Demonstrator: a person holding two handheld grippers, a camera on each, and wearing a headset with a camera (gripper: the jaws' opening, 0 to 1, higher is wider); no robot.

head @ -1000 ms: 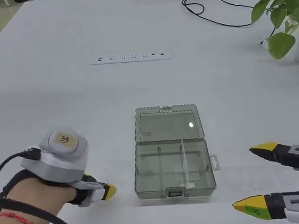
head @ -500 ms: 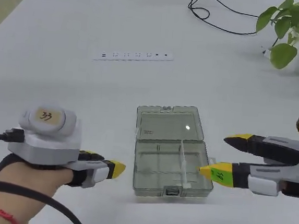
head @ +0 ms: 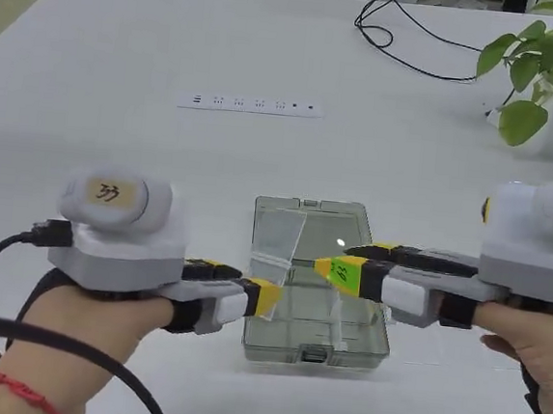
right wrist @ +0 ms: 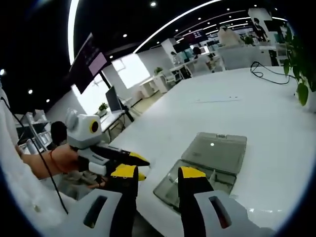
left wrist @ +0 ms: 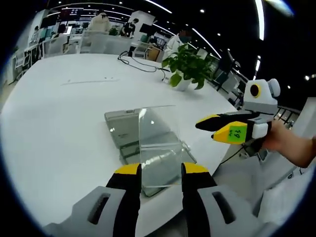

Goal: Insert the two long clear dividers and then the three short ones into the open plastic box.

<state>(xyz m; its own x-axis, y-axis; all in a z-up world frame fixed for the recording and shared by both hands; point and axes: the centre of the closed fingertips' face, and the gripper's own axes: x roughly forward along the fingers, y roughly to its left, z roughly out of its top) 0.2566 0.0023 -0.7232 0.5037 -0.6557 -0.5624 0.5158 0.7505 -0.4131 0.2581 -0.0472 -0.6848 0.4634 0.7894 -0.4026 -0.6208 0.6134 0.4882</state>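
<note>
The open smoky clear plastic box [head: 285, 336] lies on the white table, its lid [head: 331, 229] folded flat behind it. One clear divider [head: 338, 314] stands upright inside, running front to back. My left gripper [head: 261, 298] is shut on a clear divider [head: 280, 238], which tilts up over the box's left half. Seen from the left gripper, that clear divider [left wrist: 159, 145] rises between the fingers [left wrist: 127, 183] above the box [left wrist: 121, 129]. My right gripper [head: 349, 258] hovers open over the box's middle, nothing in it. The right gripper view has the box [right wrist: 213, 157] ahead and the left gripper [right wrist: 116, 157] at left.
A white power strip [head: 252, 103] lies on the table beyond the box. A potted plant [head: 550, 66] stands at the far right and a black cable [head: 417, 40] loops near the far edge. People sit at desks in the background [left wrist: 101, 22].
Both grippers have closed in on the box from either side. The left gripper rose and moved right, and the clear divider now shows over the box. The right gripper moved left over the box.
</note>
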